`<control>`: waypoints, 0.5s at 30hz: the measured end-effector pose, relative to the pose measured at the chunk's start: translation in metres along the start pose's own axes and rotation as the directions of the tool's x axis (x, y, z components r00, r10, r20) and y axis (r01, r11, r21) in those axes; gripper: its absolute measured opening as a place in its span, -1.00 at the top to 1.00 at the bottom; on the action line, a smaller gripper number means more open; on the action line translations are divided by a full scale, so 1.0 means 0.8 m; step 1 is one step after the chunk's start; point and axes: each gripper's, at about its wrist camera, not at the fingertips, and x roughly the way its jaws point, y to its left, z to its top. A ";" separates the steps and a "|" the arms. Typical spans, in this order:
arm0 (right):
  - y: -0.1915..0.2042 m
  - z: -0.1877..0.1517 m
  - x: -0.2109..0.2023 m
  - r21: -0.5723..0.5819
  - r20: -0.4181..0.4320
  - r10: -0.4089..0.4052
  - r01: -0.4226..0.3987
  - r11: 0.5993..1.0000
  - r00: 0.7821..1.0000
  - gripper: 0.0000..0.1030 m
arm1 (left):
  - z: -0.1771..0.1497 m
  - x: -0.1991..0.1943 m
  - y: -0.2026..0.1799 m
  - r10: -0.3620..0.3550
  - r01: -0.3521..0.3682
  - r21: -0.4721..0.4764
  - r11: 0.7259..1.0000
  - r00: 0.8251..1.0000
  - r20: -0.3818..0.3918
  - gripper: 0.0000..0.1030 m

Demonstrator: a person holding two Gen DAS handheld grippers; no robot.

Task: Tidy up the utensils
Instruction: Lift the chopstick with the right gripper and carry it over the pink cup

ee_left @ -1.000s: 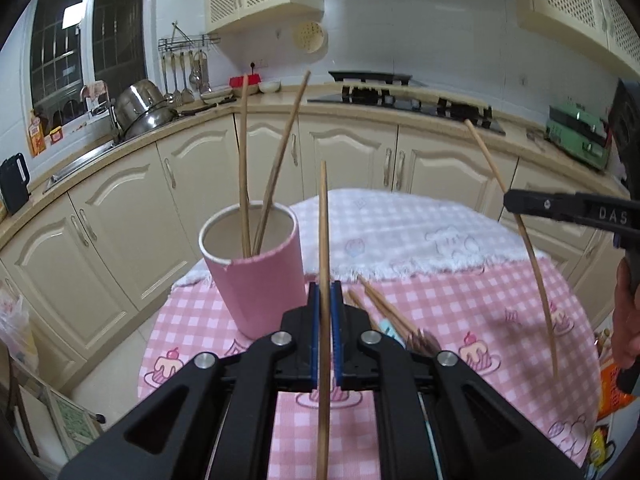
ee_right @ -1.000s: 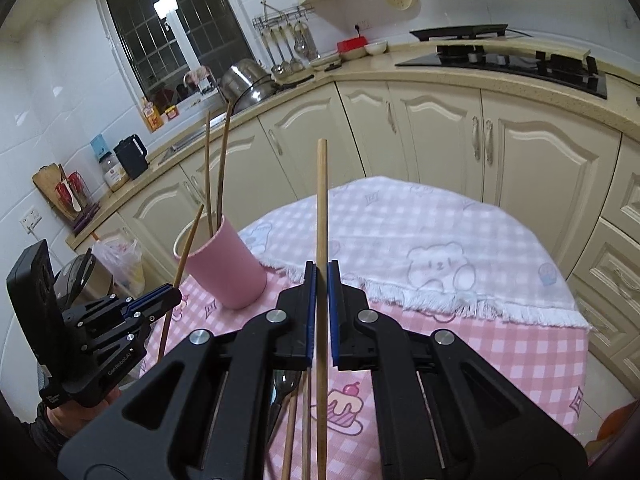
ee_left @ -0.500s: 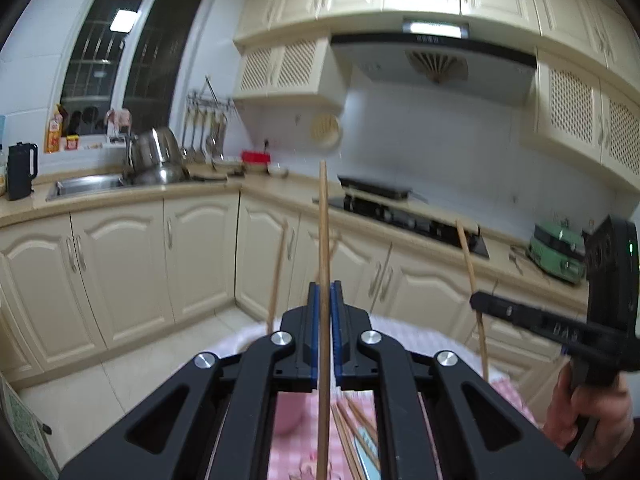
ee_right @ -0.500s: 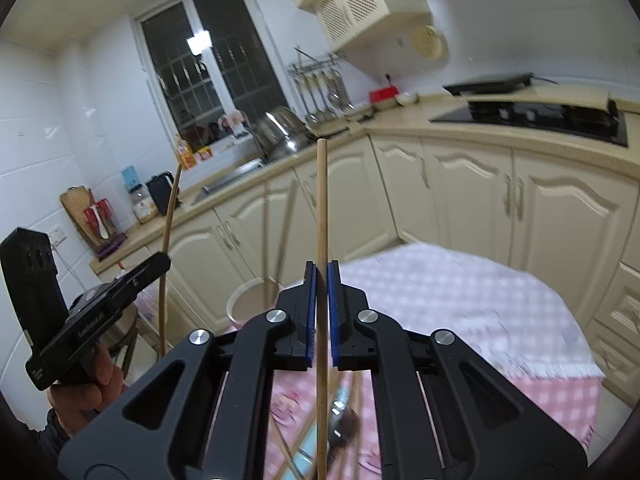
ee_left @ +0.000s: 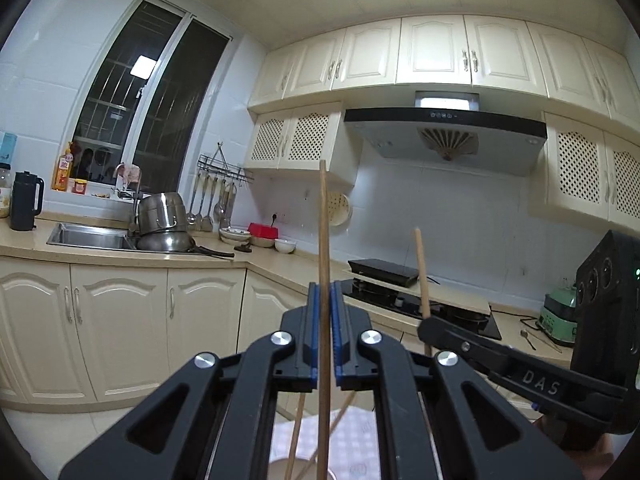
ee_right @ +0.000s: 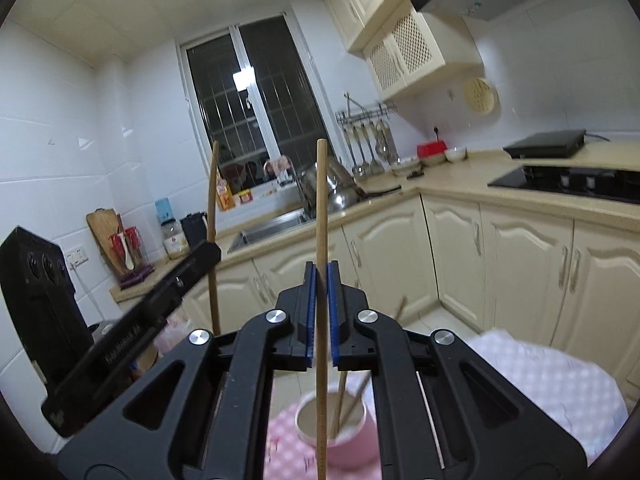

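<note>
Standing upright, chopstick [ee_right: 321,216] clamped in right hand-held gripper [ee_right: 321,312]

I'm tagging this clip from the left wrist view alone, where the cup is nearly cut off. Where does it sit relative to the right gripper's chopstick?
Observer: The pink cup stands on the checked tablecloth, below the right gripper. That gripper's chopstick crosses the cup's mouth in the picture.
Operator: Anything inside the cup?
Observer: Two chopsticks lean inside it.
Operator: How does my gripper look from there?
Observer: The left gripper is left of the cup, fingers shut on its own chopstick, which is held upright.
</note>
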 end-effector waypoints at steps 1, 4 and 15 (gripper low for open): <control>-0.002 0.000 0.006 0.004 0.006 -0.003 0.003 1.000 1.000 0.88 | 0.000 0.007 0.001 -0.001 0.001 -0.001 1.000 1.000 0.001 0.90; -0.004 0.001 0.025 0.011 0.023 -0.017 0.017 1.000 1.000 0.88 | -0.006 0.024 0.007 -0.004 0.004 -0.002 1.000 1.000 0.000 0.90; -0.008 -0.031 0.076 -0.010 -0.016 -0.042 0.042 0.999 0.999 0.88 | -0.050 0.060 0.033 -0.008 0.007 -0.021 1.000 0.998 -0.062 0.90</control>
